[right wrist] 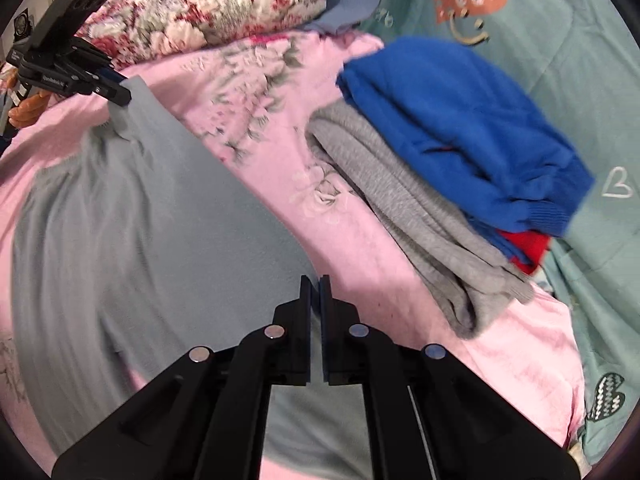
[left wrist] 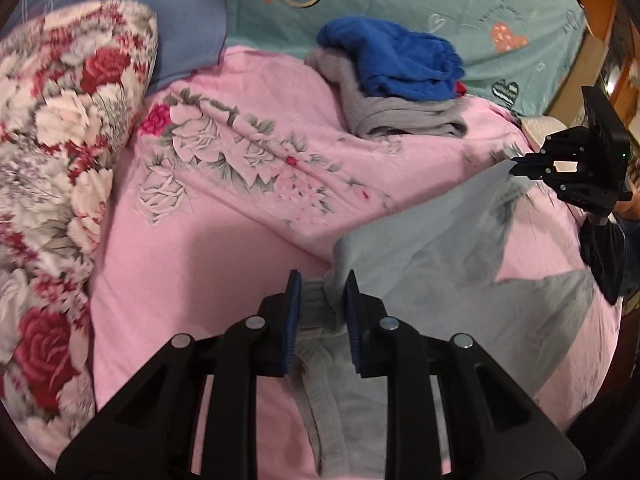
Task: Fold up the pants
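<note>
Grey pants point(left wrist: 420, 248) gripped in both closed jaws, blue and grey folded clothes point(right wrist: 440, 160) nearby, pink quilt point(left wrist: 208, 240) beneath

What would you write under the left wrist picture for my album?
Left gripper and right gripper lift grey pants off a pink bedspread.

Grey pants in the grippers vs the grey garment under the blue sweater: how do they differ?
The grey pants are pale blue-grey and smooth; the grey garment is darker and knitted. The pants are spread out, lifted at two spots by the left gripper and right gripper; the garment lies folded under the blue sweater, untouched. Both rest on the pink bedspread.
</note>
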